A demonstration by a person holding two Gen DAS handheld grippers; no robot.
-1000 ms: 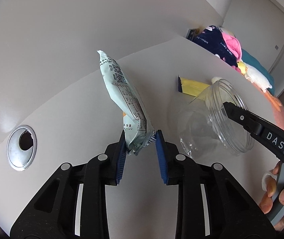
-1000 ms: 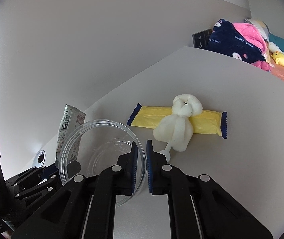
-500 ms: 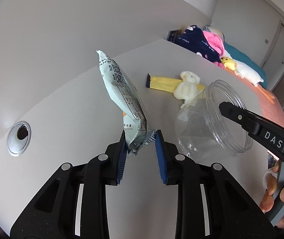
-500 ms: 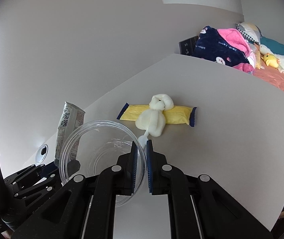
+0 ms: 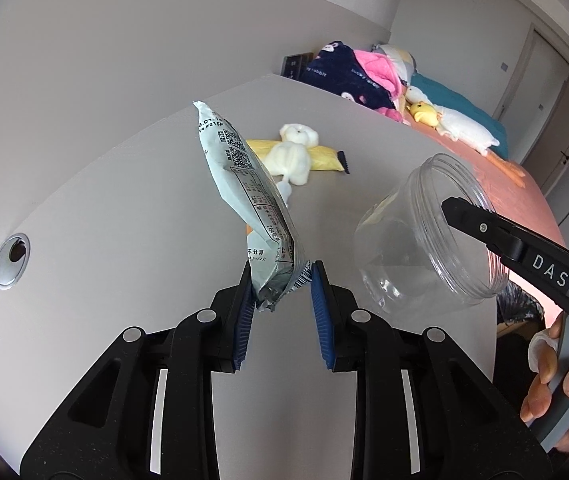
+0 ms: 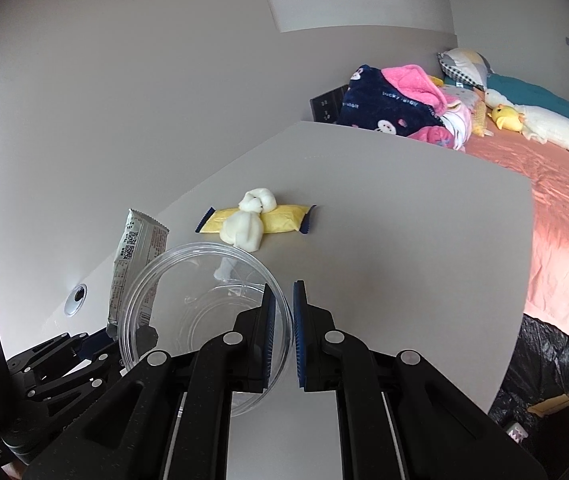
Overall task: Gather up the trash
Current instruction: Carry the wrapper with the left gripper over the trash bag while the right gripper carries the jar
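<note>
My left gripper [image 5: 280, 284] is shut on the lower end of a pale green snack wrapper [image 5: 240, 184], which stands up above the grey table [image 5: 124, 208]. My right gripper [image 6: 283, 296] is shut on the rim of a clear plastic jar [image 6: 188, 304]. The jar is empty and tilted, its mouth towards the camera. In the left wrist view the jar [image 5: 416, 236] hangs just right of the wrapper. Farther back on the table lies a yellow packet [image 6: 284, 218] with a white plush toy [image 6: 246, 226] on top.
A round cable grommet [image 5: 11, 256] is set in the table at the left. Beyond the table's right edge is a bed [image 6: 556, 184] with clothes and plush toys. A black bag [image 6: 552, 364] sits low on the right. A person's hand [image 5: 556, 380] holds the right gripper.
Both grippers have drawn back from the yellow packet and plush, which now look smaller and farther off. The black bag has come into view. Wrapper and jar stay gripped as before.
</note>
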